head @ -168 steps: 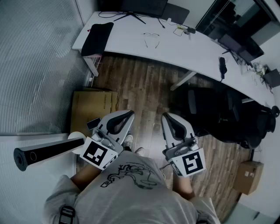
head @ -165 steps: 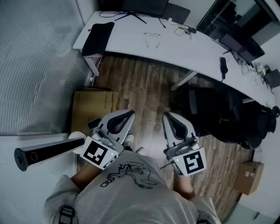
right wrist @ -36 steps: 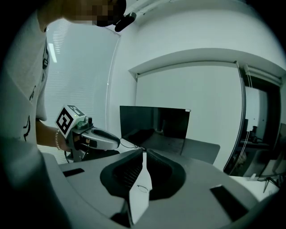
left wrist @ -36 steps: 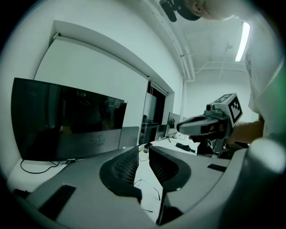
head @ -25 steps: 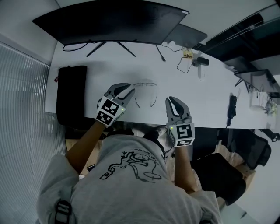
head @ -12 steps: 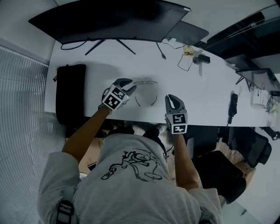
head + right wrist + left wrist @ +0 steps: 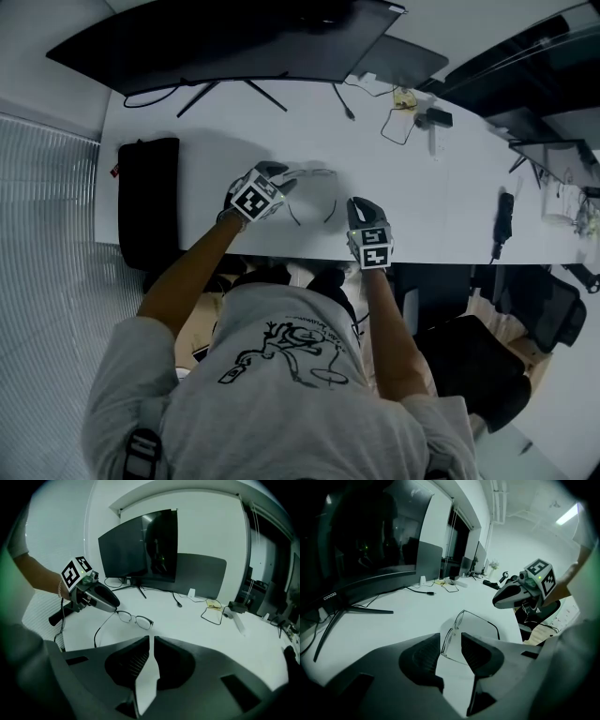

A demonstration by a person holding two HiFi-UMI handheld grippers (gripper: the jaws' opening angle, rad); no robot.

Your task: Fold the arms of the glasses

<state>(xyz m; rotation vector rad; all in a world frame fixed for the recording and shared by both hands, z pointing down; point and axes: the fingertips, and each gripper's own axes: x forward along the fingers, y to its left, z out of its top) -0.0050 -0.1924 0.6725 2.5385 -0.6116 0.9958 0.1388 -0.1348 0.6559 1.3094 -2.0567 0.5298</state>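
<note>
1. Before the stand of the wide, curved black monitor (image 7: 225, 37), on the long white desk (image 7: 441, 192), lie the thin-rimmed, clear-lensed glasses (image 7: 135, 619). Their lenses face the monitor. Both slim dark arms are spread open and point away from it, towards the desk's near edge.
2. At the end of the glasses under the monitor's left half sits the grey-and-white left gripper (image 7: 451, 637), marker cube uppermost and tilted down at the desk. Its jaws have just been opening and now stand wide apart. In the left gripper view the nearest lens shows in the gap between them, but neither ribbed pad presses on it, so nothing is gripped.
3. Farther from the monitor, close to the desk's near edge and off towards the monitor's right half, hangs the matching right gripper (image 7: 151, 641). Its jaws are drawn almost together with only a thin slit between them, and that slit is empty. It is clear of the glasses, just beyond the tip of the nearer arm.
4. Below the monitor's left end, a flat black bag (image 7: 147, 202) lies on the desk.
5. Past the monitor's right end, a thin black looped cable (image 7: 396, 131) trails across the white top.
</note>
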